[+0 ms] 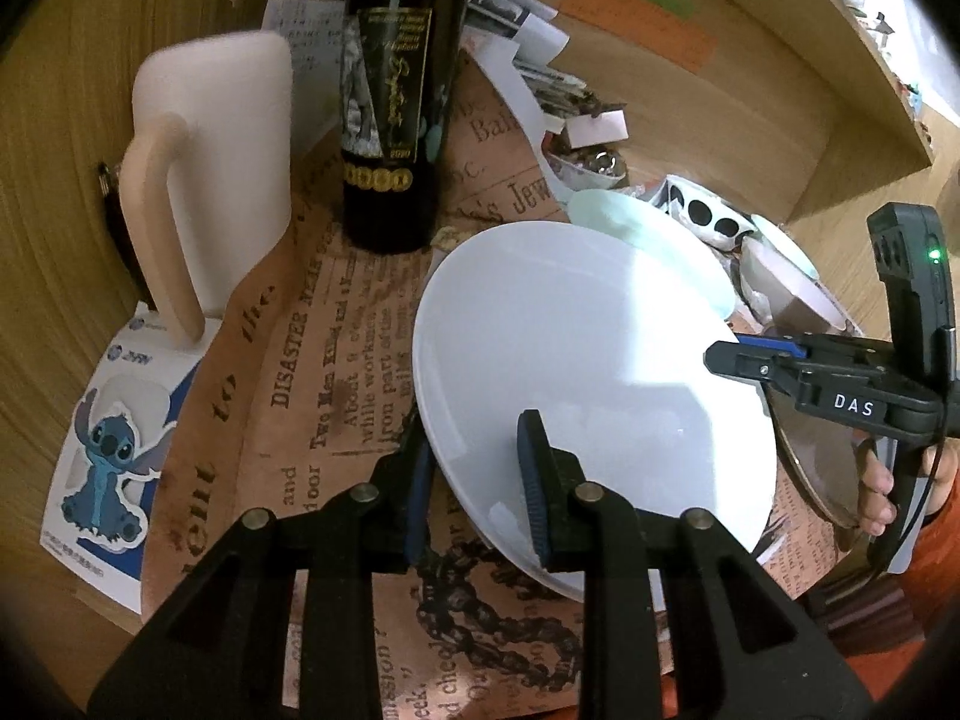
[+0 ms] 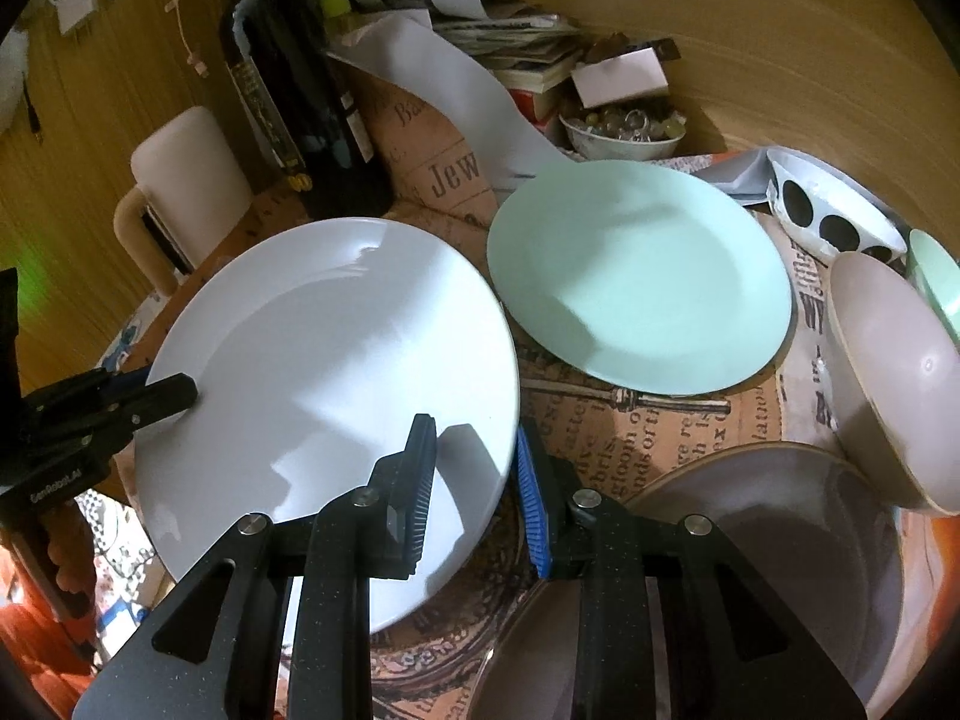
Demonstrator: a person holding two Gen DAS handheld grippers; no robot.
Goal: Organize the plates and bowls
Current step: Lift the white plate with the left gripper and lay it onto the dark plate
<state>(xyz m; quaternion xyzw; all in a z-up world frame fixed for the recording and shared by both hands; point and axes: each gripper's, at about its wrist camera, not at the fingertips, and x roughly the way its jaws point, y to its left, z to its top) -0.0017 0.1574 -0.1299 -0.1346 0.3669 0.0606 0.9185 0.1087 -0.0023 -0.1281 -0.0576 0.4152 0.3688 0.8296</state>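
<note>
Toward the table's left edge stands a cream pitcher (image 1: 210, 180), with a dark wine bottle (image 1: 399, 102) just beside it. On the newspaper-print mat (image 1: 336, 360), the white plate (image 2: 336, 384) sits tilted, gripped from both sides. The left gripper (image 1: 477, 489) pinches its left rim between its fingers, and the right gripper (image 2: 474, 498) pinches the right rim. Right of it lies a mint-green plate (image 2: 642, 276), the rims nearly touching. At the table's right edge are a polka-dot bowl (image 2: 834, 210), a beige bowl (image 2: 894, 378) tipped on its side, and what seems a grey plate (image 2: 780, 540), partly hidden.
</note>
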